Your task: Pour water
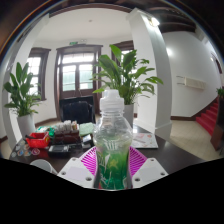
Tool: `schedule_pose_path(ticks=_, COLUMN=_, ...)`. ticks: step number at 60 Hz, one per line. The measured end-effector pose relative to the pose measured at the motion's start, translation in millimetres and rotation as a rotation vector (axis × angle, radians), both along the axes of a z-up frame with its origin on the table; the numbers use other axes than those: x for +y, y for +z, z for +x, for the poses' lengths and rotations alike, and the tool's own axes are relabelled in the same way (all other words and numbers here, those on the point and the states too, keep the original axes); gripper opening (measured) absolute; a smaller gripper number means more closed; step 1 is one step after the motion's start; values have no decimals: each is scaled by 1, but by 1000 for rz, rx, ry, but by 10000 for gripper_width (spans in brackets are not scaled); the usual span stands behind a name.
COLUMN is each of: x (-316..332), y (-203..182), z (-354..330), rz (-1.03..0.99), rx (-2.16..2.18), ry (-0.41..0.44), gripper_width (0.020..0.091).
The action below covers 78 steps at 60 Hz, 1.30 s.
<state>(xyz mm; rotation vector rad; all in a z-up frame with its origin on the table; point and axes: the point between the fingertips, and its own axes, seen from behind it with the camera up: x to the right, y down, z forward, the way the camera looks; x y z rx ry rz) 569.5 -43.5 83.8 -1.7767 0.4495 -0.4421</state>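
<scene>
Gripper view, read from left to right. At the far left I see a potted plant [20,92] in a white pot, standing at the table's far edge in front of a window. Just right of it, on the dark table [170,152], lies a cluster of small items [50,138], among them something red; I cannot make out what each one is. Beyond them stands a dark-framed door [78,75] with glass panes, set in the far white wall. At the centre, the task's object, a clear plastic water bottle [112,140], stands upright between the fingers of my gripper [112,168]; its white cap sits at the top and green shows through its lower body. The magenta pads [91,160] lie against the bottle's sides, left and right, so I read the claw as clamped on the bottle. Directly behind the bottle rises a second, larger potted plant [128,72] with broad leaves. Further right stands a white pillar [155,75], and at the far right a red staircase [212,115] shows against the wall.
</scene>
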Motion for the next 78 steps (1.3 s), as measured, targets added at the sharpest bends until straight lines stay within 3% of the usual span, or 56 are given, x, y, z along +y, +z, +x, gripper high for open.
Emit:
schedule_pose_path(ticks=11, x=-3, y=4, z=-1, rz=68, rx=2, ry=7, gripper_width=374)
schedule_pose_path(ticks=22, x=-5, y=-2, z=-8, rz=42, rx=14, ry=19, gripper_width=548)
schedule_pose_path(ticks=26, x=-9, y=-15, z=-13, rz=9, rx=61, ry=23, gripper_width=717)
schedule_pose_path(ticks=29, x=-16, y=-17, z=-15, rz=5, rx=73, ry=18, gripper_width=778)
schedule_pose_path(ticks=39, x=-58, y=-9, z=-36, rz=-16, rx=68, ry=-12, gripper_width=776)
schedule_pose_path(ticks=62, x=-119, y=52, z=-172, rz=-69, rx=40, ry=186, gripper_width=776)
schedule_pose_path(ticks=78, x=-136, y=67, z=-236, rz=-100, rx=27, ry=302, gripper_width=766)
